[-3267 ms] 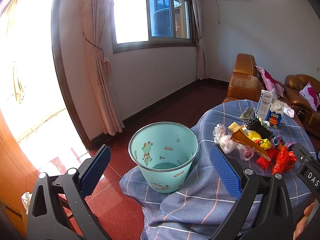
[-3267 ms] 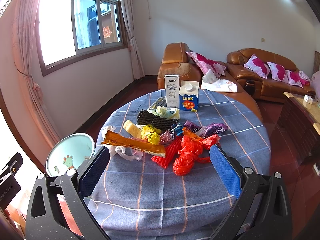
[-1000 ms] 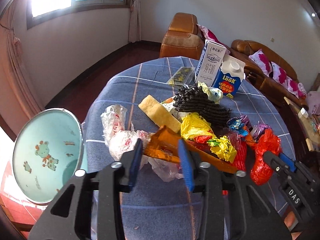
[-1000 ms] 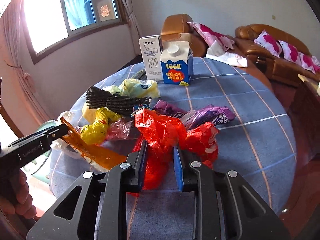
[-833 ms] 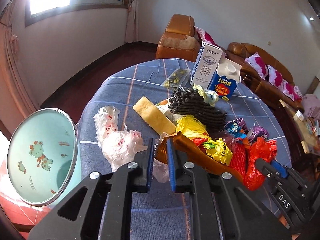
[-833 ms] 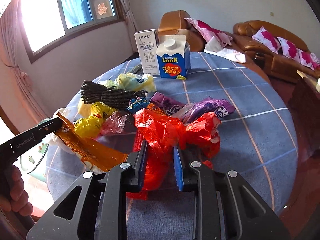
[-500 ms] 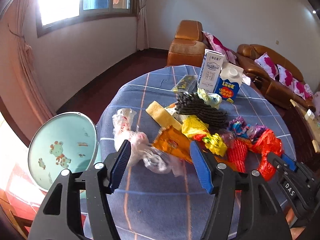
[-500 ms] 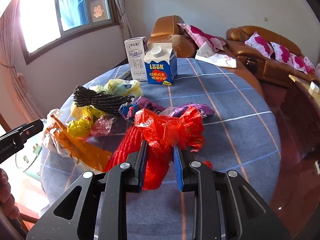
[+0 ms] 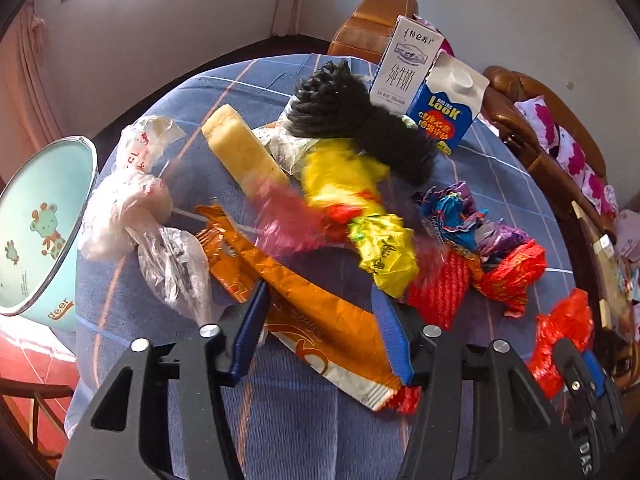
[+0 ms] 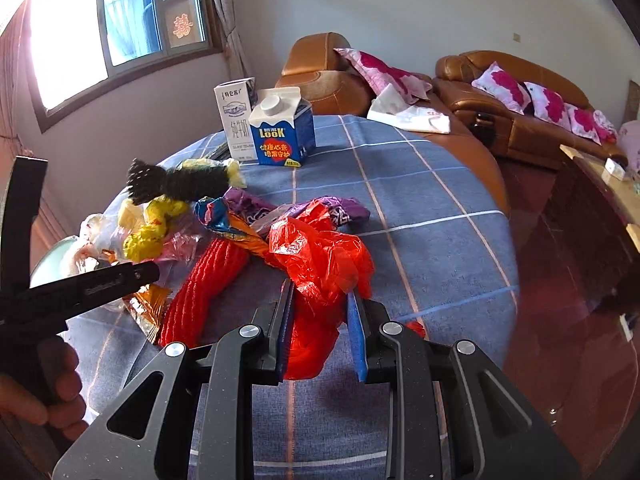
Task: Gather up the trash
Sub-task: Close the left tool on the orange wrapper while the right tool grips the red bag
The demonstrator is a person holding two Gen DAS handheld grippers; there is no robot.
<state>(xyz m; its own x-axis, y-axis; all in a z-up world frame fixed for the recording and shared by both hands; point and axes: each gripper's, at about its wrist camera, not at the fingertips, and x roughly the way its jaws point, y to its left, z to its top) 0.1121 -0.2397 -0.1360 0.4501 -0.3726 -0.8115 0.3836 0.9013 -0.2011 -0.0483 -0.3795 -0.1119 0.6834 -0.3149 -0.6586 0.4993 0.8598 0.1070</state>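
A long orange snack wrapper (image 9: pixel 304 292) lies on the blue checked tablecloth (image 9: pixel 312 432). My left gripper (image 9: pixel 320 320) straddles it with its jaws closing; the blue pads stand at its two edges, not squeezing it. The left gripper (image 10: pixel 100 280) also shows at the left of the right wrist view, held by a hand (image 10: pixel 40 404). My right gripper (image 10: pixel 320 320) is shut on a crumpled red plastic bag (image 10: pixel 320 256), which bulges above the fingers. That red bag (image 9: pixel 560 332) also shows at the right edge of the left wrist view. A teal bin (image 9: pixel 36 232) stands off the table's left edge.
A heap of trash covers the table's middle: clear bags (image 9: pixel 128 208), a yellow foam strip (image 9: pixel 240 152), yellow wrappers (image 9: pixel 360 216), black mesh (image 9: pixel 352 120), red netting (image 10: pixel 204 292), purple wrappers (image 10: pixel 340 206). Two milk cartons (image 10: pixel 280 128) stand behind. A brown sofa (image 10: pixel 520 108) is beyond.
The left gripper opened off the orange wrapper's end, sank toward the table, and now narrows around the wrapper's middle. The right gripper has drawn the red bag a little away from the heap.
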